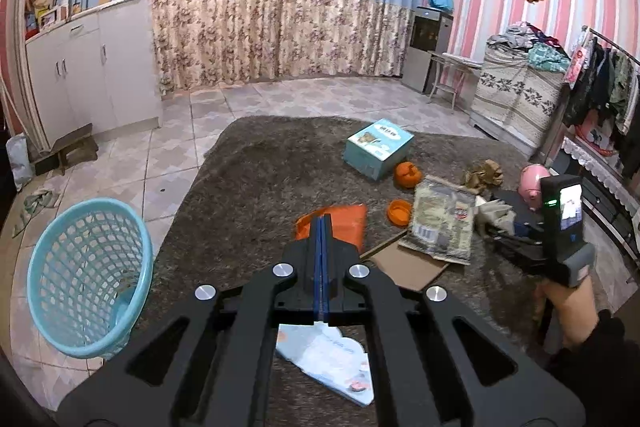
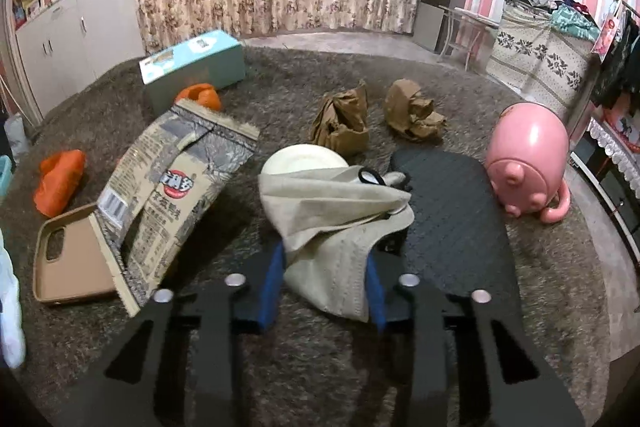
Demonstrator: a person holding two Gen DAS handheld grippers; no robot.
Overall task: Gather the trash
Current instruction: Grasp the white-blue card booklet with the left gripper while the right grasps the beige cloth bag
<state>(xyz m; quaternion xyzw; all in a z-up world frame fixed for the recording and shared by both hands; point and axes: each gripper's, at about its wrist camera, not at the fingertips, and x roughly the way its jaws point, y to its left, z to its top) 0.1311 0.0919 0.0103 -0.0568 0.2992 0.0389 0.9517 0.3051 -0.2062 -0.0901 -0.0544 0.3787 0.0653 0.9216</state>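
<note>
A right gripper (image 2: 326,271) stood with its jaws apart around a crumpled beige cloth (image 2: 336,219) on a shaggy brown rug (image 2: 280,367), the blue pads flanking the cloth's near folds but not visibly pressing them. The cloth lay directly ahead of the fingers, draped partly over a white dish (image 2: 300,159) and beside a black textured mat (image 2: 452,219) to its right. It looked soft, light and limp, likely to sag and trail once lifted; a bunched fold near the middle seemed the surest place to pinch. Left of the gripper lay a torn printed snack bag (image 2: 172,195), probably crackly and slick, over a tan phone case (image 2: 68,263). Farther ahead sat two crumpled brown paper wads (image 2: 412,111). The left gripper (image 1: 322,227) had its jaws pressed together, with nothing visible between them, and a blue mesh basket (image 1: 88,275) waited to its left.
</note>
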